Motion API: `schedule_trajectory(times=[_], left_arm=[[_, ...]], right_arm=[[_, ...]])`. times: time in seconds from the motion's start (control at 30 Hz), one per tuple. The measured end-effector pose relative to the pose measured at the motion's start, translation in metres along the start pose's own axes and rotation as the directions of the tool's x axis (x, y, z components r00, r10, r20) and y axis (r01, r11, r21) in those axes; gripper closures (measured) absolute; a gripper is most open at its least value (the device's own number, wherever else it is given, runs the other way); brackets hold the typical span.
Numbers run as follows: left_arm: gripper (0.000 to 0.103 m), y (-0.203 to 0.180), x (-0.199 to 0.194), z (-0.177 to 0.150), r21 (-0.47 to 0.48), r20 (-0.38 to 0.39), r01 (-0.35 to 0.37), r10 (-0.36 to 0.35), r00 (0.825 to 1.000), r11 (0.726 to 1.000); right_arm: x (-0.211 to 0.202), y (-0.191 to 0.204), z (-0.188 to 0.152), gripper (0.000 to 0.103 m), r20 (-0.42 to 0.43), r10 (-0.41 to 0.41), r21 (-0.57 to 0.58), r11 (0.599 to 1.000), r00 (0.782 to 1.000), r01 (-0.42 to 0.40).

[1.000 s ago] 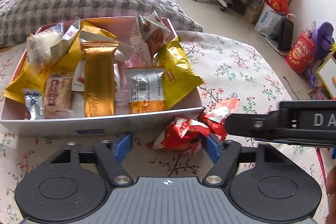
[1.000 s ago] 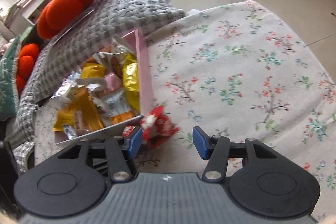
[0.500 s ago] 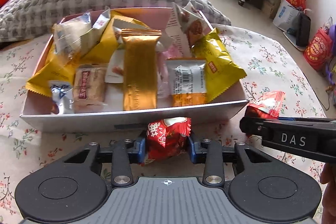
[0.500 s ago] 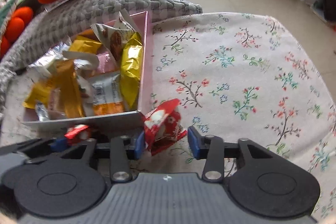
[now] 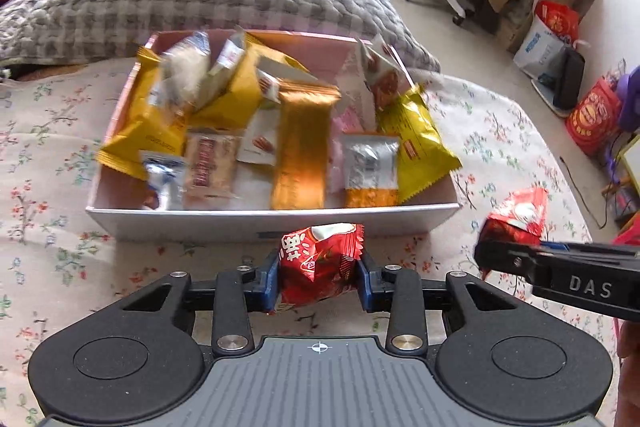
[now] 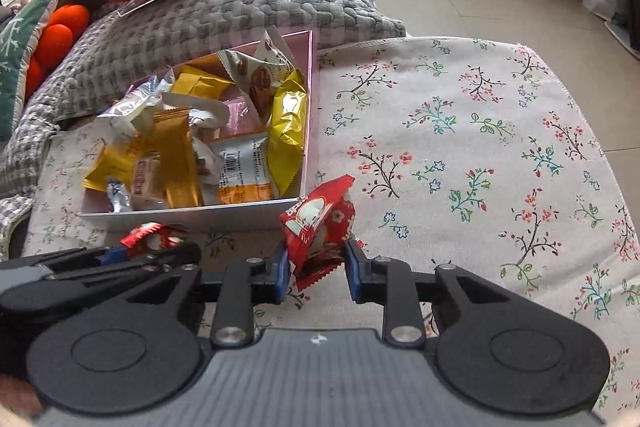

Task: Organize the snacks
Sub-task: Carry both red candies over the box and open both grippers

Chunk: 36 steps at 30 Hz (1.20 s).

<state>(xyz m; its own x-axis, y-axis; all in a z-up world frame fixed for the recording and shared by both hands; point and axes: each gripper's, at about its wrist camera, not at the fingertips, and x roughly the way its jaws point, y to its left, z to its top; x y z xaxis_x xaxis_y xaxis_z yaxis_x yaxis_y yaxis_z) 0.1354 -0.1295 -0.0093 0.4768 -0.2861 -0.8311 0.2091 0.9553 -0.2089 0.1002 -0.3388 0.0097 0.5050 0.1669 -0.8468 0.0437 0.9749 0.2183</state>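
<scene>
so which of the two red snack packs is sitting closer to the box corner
The red snack pack in the right gripper: it overlaps the box at its near right corner. The left gripper's red pack sits at the front wall's middle.

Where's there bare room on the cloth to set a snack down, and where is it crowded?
The floral cloth right of the pink box is bare out to its far edge. A narrower strip lies left of the box. The box itself is heaped with packets, and the strip before its front wall is taken by the left gripper and right gripper, each holding a red packet.
</scene>
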Motion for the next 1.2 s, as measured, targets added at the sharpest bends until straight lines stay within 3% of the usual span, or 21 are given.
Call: schedule_trajectory(times=[0.2,0.4,0.6,0.8,1.07,1.2], left_arm=[[0.069,0.021,-0.012,0.007,-0.038,0.033,-0.055,0.056,0.998,0.998],[0.069,0.037,-0.019,0.017,-0.075,0.058,-0.083,0.088,0.994,0.994],[0.069,0.036,-0.012,0.023,-0.106,0.066,-0.003,0.010,0.998,0.994],[0.069,0.037,-0.004,0.029,-0.094,0.096,0.020,-0.011,0.995,0.995],[0.070,0.045,0.005,0.037,-0.085,0.137,0.042,-0.030,0.990,0.995],[0.083,0.053,0.011,0.041,-0.103,0.139,0.035,-0.020,0.990,0.994]], right_arm=[[-0.005,0.003,0.002,0.078,0.009,0.022,0.006,1.000,1.000,-0.022],[-0.007,0.008,0.004,0.078,0.053,-0.036,-0.002,0.999,0.998,0.036],[-0.011,0.012,0.010,0.078,0.095,0.022,0.007,1.000,0.995,-0.023],[-0.005,0.023,0.015,0.078,0.113,0.080,-0.006,0.997,0.990,-0.080],[0.016,0.025,0.022,0.078,0.112,0.087,0.030,0.995,0.990,-0.091],[0.023,0.028,0.024,0.078,0.111,0.094,0.031,0.995,0.989,-0.098]])
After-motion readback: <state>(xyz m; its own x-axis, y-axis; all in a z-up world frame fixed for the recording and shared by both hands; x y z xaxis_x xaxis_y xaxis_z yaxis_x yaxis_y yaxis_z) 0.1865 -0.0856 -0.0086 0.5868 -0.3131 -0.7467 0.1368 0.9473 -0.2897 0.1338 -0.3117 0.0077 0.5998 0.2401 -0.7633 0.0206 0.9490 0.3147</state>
